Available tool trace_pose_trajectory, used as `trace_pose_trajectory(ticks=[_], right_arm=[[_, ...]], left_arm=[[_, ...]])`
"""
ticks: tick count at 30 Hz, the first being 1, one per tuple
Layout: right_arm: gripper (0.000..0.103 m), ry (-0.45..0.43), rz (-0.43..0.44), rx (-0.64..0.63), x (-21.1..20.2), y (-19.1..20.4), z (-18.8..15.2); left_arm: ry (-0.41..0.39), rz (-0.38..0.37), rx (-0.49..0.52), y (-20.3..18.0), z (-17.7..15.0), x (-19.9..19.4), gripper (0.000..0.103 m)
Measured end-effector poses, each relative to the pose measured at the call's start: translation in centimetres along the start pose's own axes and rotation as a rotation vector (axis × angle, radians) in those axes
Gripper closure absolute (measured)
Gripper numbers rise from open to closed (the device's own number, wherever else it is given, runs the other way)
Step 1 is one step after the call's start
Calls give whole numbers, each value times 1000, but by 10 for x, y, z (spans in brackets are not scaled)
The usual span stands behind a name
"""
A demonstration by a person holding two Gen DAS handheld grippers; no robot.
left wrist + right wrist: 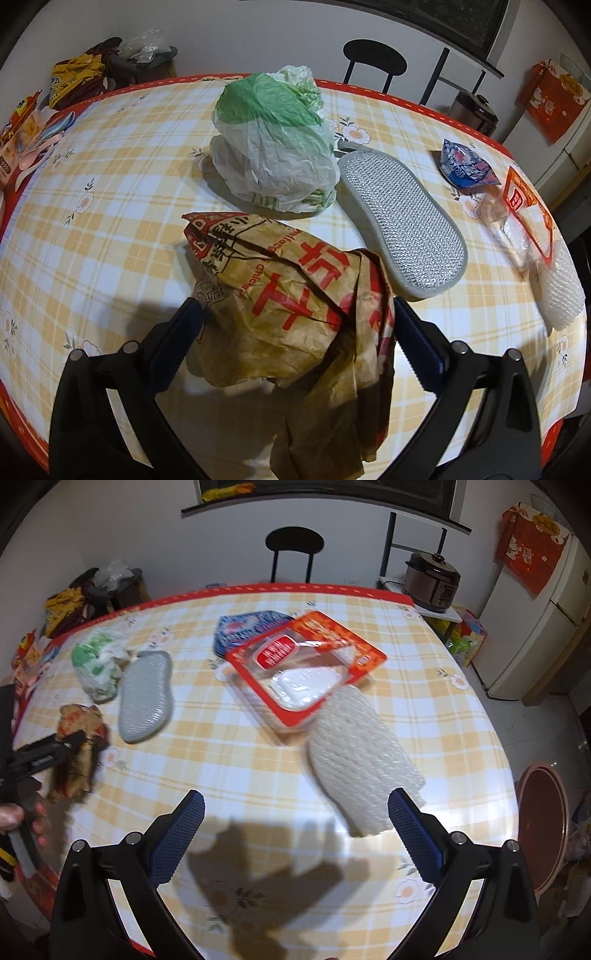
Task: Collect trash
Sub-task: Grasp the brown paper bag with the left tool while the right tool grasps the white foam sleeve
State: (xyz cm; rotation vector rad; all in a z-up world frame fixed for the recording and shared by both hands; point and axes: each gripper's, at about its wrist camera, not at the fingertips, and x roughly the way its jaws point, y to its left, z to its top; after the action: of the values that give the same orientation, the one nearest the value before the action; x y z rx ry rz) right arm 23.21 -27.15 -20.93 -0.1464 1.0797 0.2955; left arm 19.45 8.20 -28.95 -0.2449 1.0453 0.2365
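My left gripper (295, 314) is shut on a crumpled brown paper bag with red print (291, 295), held just above the table; the bag also shows in the right wrist view (79, 746). Behind it lie a green-and-white plastic bag (273, 147), a grey insole-shaped pad (402, 221), a blue wrapper (465, 166) and a red-edged clear blister pack (524, 206). My right gripper (295, 823) is open and empty above the table, with white bubble wrap (362, 760) just ahead and the blister pack (306, 668) beyond it.
The yellow plaid tablecloth has a red border (280, 589). A brown bin (543, 827) stands on the floor at the right. A black chair (293, 550), a rice cooker (432, 579) and a fridge (535, 635) are behind.
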Motion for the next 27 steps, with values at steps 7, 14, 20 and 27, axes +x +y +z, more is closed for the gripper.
trace_pose_trajectory(ticks=[7,14,20,27], right_arm=[[10,35,-26,-15,26,-32,1],[23,73,-74,-36,51,-47,10],[23,67,-121,-56,52,-45,14],[10,69,-154,-110,57,-38,20]], left_arm=[[-2,-19,2,3,-1,-2,5],[11,-32,-19,6,-4,-3,5],[18,-66,-56,11,-10,-6,5],[24,-91,-78,15,-15,-9,6]])
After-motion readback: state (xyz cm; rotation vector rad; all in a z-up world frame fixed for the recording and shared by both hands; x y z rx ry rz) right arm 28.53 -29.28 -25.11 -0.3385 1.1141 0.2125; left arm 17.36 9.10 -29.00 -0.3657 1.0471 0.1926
